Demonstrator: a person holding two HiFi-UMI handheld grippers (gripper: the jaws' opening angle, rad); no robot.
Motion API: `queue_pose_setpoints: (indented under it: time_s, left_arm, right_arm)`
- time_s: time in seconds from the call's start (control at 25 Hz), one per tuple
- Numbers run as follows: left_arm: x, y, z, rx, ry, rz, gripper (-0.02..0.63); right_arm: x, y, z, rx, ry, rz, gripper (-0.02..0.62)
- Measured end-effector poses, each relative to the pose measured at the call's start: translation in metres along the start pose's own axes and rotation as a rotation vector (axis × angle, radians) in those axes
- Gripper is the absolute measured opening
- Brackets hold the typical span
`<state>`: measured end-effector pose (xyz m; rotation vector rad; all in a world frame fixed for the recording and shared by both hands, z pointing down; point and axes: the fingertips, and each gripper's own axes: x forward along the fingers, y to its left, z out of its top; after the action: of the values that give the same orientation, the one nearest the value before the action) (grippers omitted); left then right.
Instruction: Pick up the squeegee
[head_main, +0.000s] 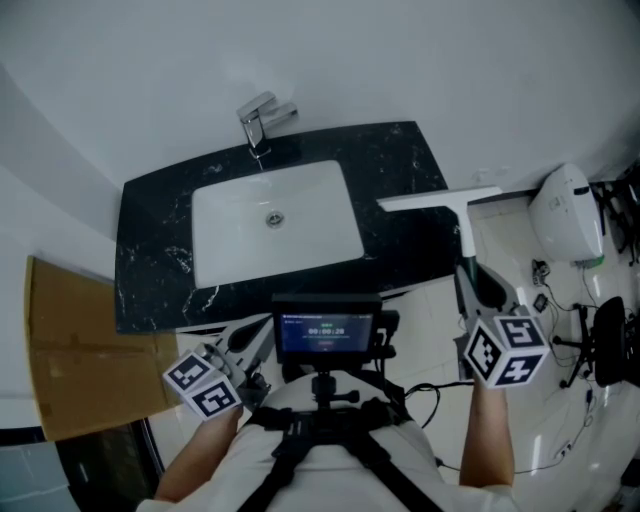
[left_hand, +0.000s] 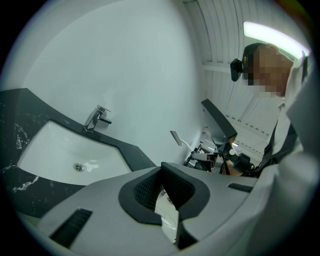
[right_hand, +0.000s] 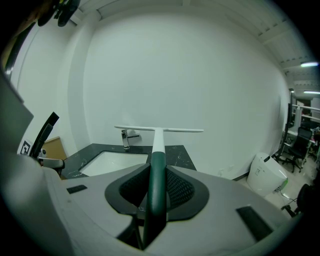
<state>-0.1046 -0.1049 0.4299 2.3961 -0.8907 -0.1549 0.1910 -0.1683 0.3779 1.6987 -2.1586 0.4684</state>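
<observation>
Counter: we see a black marbled top (head_main: 160, 250) running along the white wall.
Basin: a white sink (head_main: 240, 230) is sunk in the counter's middle, its drain near the back edge.
Cardboard: a brown sheet (head_main: 70, 350) stands just off the counter's left front corner.
Squeegee: it (head_main: 455, 205) is lifted clear of the counter. We find its white blade crosswise over the right edge and its dark green handle running back into the jaws.
Right gripper: the gripper (right_hand: 158, 167) has its jaws clamped on the squeegee's green handle.
Left gripper: the gripper (left_hand: 161, 166) sits off the counter's front edge. We see its jaws together with nothing between them.
Faucet: a chrome tap (head_main: 258, 120) stands at the counter's back edge, behind the basin.
</observation>
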Motion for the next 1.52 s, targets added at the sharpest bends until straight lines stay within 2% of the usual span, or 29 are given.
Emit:
queue_pose_setpoints:
  time_s: [1.52]
  left_arm:
    - [-0.009,0.002,0.005,0.004,-0.027,0.037,-0.003]
  right_arm:
    - [0.014,0.011,0.014,-0.047,-0.003,0.033,0.084]
